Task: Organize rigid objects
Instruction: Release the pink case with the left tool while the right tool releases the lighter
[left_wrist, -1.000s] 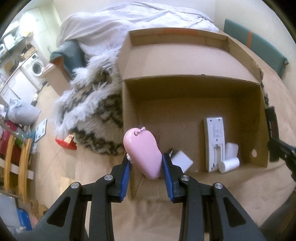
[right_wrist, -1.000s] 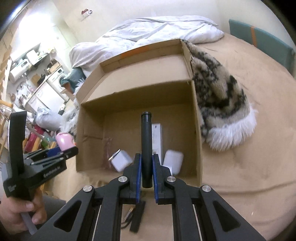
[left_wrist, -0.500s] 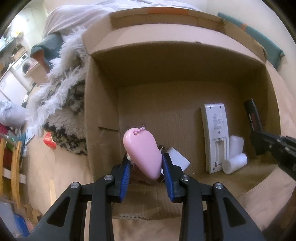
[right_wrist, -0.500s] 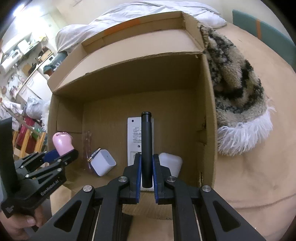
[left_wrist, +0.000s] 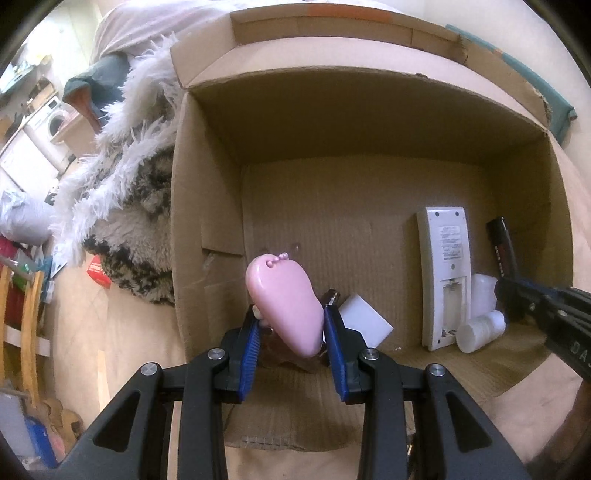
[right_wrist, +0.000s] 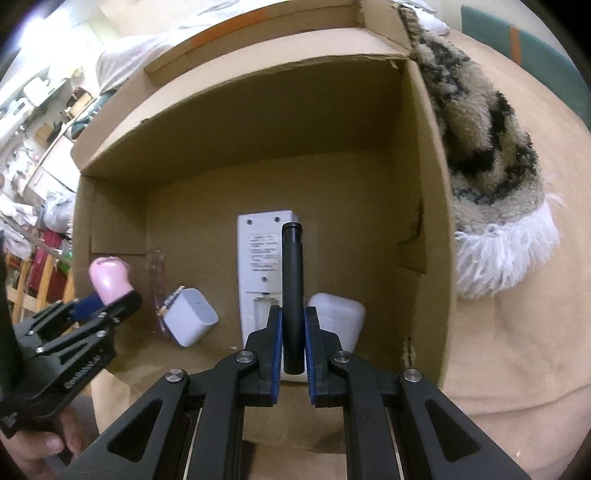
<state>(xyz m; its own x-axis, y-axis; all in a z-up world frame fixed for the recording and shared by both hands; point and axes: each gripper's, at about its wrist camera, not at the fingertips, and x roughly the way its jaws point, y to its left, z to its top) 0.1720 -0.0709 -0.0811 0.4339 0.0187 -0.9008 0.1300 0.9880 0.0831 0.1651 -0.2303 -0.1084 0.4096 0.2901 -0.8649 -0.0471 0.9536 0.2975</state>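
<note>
Clamping the pink case (left_wrist: 284, 301), the left gripper (left_wrist: 291, 332) hangs over the cardboard box (left_wrist: 207, 206) floor; the right gripper (right_wrist: 293, 341) pinches a black marker (right_wrist: 292, 291) (pointing away, above the remote (right_wrist: 258, 258)).

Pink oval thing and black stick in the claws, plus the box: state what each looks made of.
Pink oval thing: smooth glossy plastic by its soft sheen and rounded moulded shape, though silicone is possible.
Black stick: matte black, even and cylindrical; plastic or coated metal, the look leaves it open.
Box: brown corrugated cardboard, with ribbed lines on the floor and torn, fibrous flap edges.
</note>
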